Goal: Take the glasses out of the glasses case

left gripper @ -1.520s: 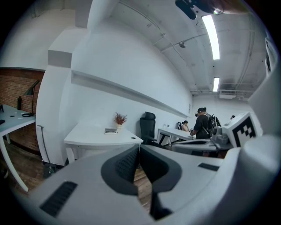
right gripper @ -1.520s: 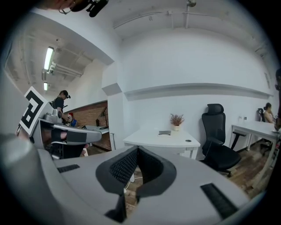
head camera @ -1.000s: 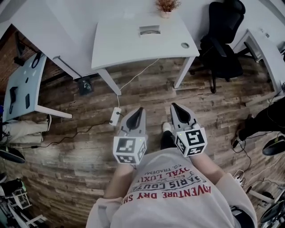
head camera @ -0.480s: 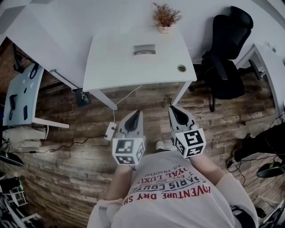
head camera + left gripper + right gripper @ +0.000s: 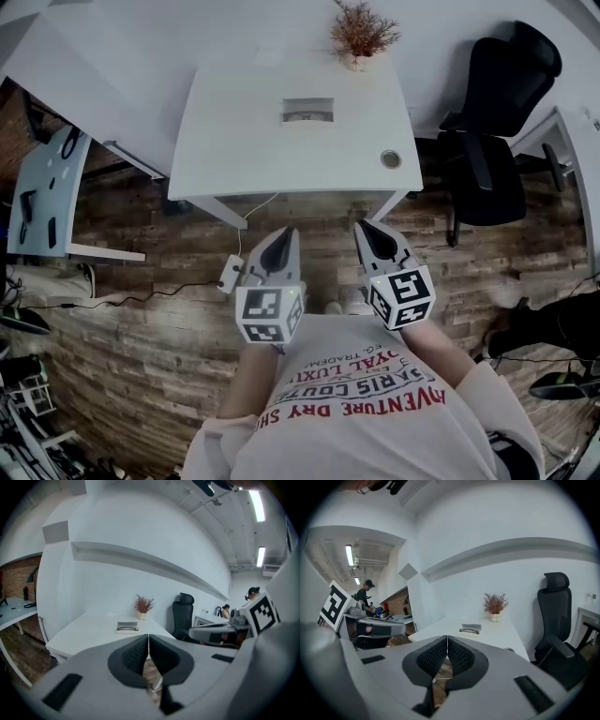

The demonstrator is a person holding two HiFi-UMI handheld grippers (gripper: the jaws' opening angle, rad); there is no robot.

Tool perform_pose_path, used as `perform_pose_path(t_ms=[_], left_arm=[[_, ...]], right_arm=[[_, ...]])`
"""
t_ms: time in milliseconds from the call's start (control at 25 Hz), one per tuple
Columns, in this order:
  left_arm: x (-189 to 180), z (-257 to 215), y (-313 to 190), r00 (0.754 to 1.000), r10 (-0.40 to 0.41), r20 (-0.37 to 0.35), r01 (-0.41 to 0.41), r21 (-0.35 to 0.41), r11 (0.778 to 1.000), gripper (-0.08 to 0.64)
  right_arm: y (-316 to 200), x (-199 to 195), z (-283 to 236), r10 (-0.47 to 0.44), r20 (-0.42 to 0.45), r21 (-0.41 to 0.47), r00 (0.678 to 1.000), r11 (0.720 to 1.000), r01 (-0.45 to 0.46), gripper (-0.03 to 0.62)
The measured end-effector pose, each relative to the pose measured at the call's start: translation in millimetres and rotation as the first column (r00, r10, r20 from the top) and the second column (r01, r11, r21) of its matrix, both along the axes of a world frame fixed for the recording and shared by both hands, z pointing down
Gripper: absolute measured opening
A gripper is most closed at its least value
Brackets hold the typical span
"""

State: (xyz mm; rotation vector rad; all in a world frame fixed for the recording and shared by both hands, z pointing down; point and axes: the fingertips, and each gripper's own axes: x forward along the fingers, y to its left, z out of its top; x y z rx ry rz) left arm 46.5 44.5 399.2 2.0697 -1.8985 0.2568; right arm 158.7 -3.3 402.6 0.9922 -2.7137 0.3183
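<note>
An open grey glasses case (image 5: 307,111) with dark-framed glasses lying in it rests on the far half of the white table (image 5: 234,150). It also shows as the case (image 5: 127,628) in the left gripper view and the case (image 5: 469,630) in the right gripper view. My left gripper (image 5: 286,234) and right gripper (image 5: 368,228) are held side by side over the wooden floor, short of the table's near edge. Both point at the table with jaws shut and nothing between them; the left gripper (image 5: 148,637) and right gripper (image 5: 447,639) show their pads touching.
A small potted plant (image 5: 361,37) stands at the table's far edge and a round cable port (image 5: 391,159) at its near right corner. A black office chair (image 5: 497,122) stands to the right, a second desk (image 5: 47,187) to the left. A power strip (image 5: 231,272) with cables lies on the floor.
The table has drawn closer in the head view as the person walked toward it. Both grippers advanced with the body, still shut and side by side.
</note>
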Motion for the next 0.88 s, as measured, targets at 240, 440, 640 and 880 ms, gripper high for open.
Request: perform_pose_path(t_ms=[240, 440, 640, 880], left_arm=[[-18.4, -2.0, -64.2, 0.999, 0.049, -0.012, -0.048, 0.025, 0.999, 0.008], [-46.8, -3.5, -131.5, 0.994, 0.1, -0.035, -0.1, 0.025, 0.995, 0.008], [-87.5, -5.7, -200.2, 0.988, 0.147, -0.038, -0.147, 0.014, 0.989, 0.008], [-133.7, 2.9, -264.9, 0.978, 0.195, -0.071, -0.196, -0.01, 0.981, 0.008]], right_arm=[[-48.4, -23.7, 4.0, 0.0, -0.029, 0.013, 1.0, 1.0, 0.0, 0.012], [-110.1, -47.6, 1.2, 0.054, -0.052, 0.012, 0.997, 0.998, -0.053, 0.012], [-171.7, -85.8, -3.6, 0.106, -0.053, -0.001, 0.993, 0.994, -0.106, 0.012], [-232.3, -134.7, 2.3, 0.139, -0.059, -0.017, 0.988, 0.99, -0.141, 0.012]])
